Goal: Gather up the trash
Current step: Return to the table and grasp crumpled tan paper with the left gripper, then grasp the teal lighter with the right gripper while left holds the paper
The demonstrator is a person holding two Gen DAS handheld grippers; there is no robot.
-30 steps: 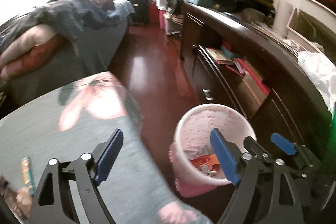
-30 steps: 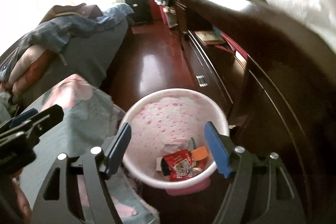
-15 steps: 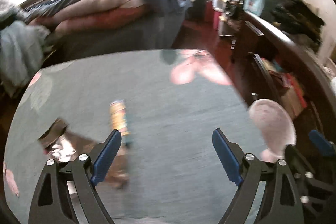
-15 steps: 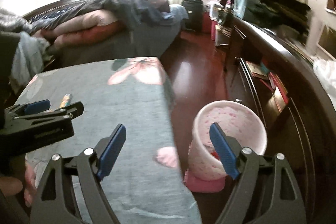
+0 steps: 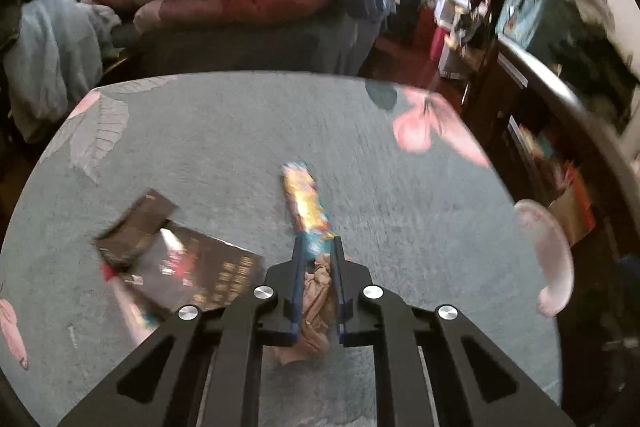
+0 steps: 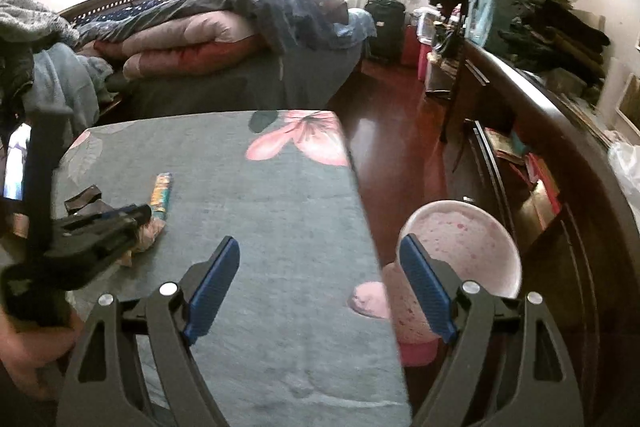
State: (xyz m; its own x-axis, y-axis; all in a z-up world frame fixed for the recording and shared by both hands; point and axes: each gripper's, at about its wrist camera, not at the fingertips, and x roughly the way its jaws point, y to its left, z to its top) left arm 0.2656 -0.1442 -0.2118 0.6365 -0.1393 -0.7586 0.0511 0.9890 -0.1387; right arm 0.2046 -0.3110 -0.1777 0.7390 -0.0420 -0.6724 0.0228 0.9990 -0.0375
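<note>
Lying lengthwise, colourful wrapper [image 5: 306, 205] pointing away.

Two handheld grippers are showing black angular frames, silver round screws and ribbed blue pads: left gripper [image 5: 317, 259], right gripper [image 6: 320, 279].

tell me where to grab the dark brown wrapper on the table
The dark brown wrapper lies flat on the tablecloth, but its far-left flap looks lifted. Pinch that flap, coming down from the left.
</note>
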